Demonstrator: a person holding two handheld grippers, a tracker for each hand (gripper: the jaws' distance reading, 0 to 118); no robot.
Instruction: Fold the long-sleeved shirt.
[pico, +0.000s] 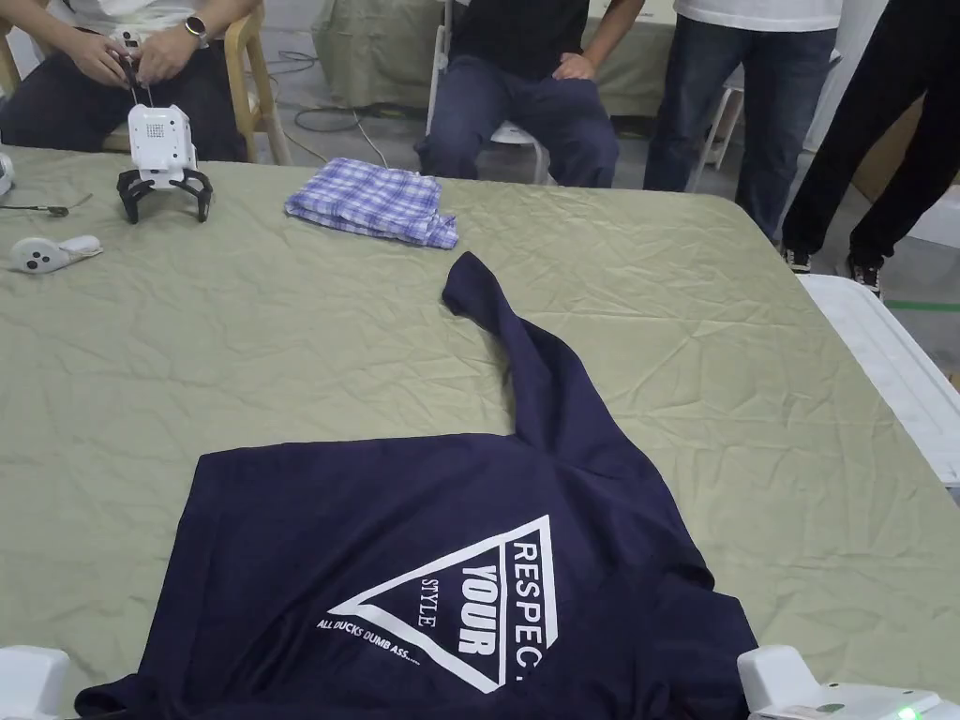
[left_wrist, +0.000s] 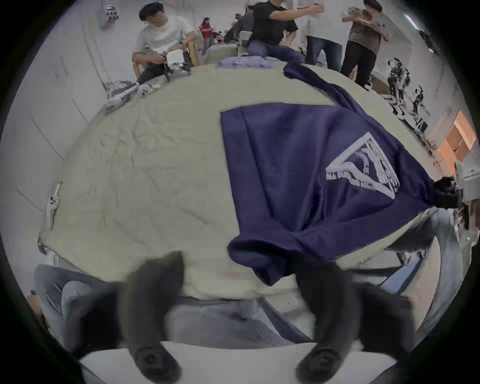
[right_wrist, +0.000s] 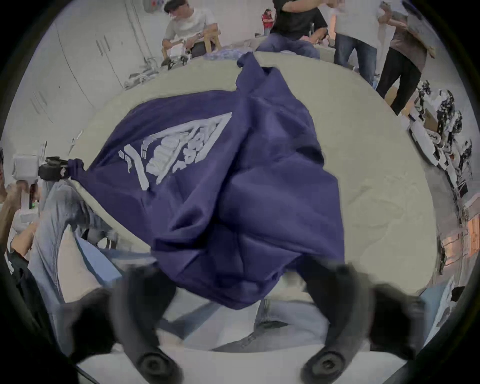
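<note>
The olive-covered counter (pico: 234, 356) was the largest thing before us. The navy long-sleeved shirt (pico: 375, 525) lay spread at its near edge, print upward, one sleeve stretched toward the far side. A folded checked cloth (pico: 375, 202) lay well apart near the far edge. The left gripper (left_wrist: 239, 262) and right gripper (right_wrist: 239, 275) were at the shirt's near corners. Their fingers (left_wrist: 155, 285) looked blurred and apart, yet cloth bunched at them, so we could not tell whether they gripped.
</note>
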